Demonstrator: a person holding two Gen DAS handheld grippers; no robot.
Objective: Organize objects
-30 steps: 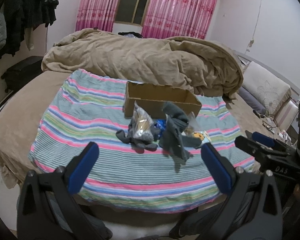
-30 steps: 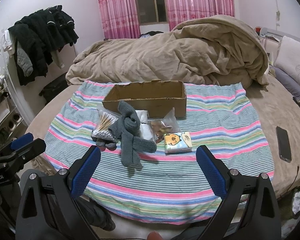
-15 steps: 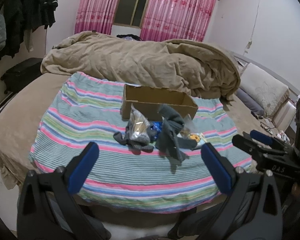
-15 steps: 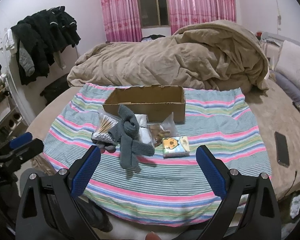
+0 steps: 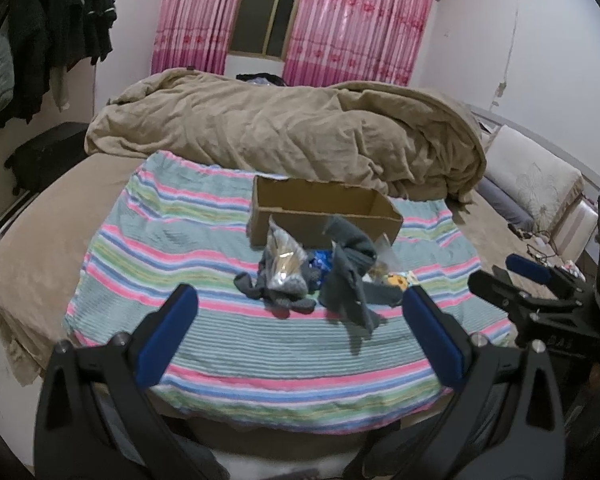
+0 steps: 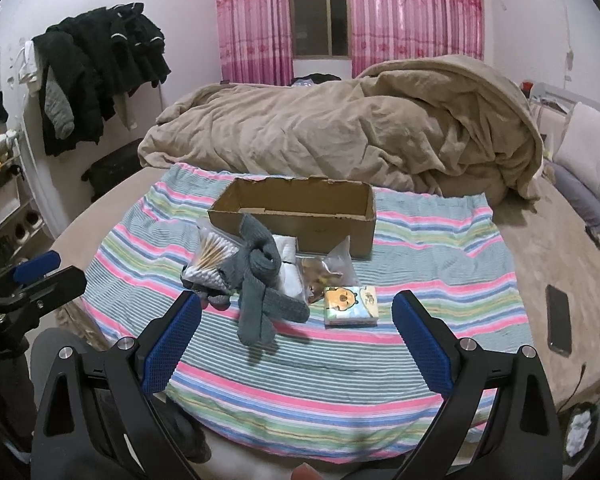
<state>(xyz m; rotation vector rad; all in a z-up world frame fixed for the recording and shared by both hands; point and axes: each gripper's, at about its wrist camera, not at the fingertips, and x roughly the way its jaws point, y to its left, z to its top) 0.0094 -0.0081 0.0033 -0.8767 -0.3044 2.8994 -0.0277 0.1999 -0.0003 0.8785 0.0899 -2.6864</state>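
Left gripper (image 5: 298, 314) and right gripper (image 6: 296, 322) both hang over the near edge of the bed, jaws spread wide, nothing between them. On the striped blanket (image 6: 440, 280) sits an open cardboard box (image 6: 300, 216), and just in front of it a small pile: grey socks (image 6: 260, 280), a bag of cotton swabs (image 6: 210, 258), a clear snack bag (image 6: 326, 270) and a cartoon tissue pack (image 6: 351, 306). Tan duvet (image 6: 360, 136) bunched behind the box; black phone (image 6: 559, 320) lies well apart to the right on the bed.
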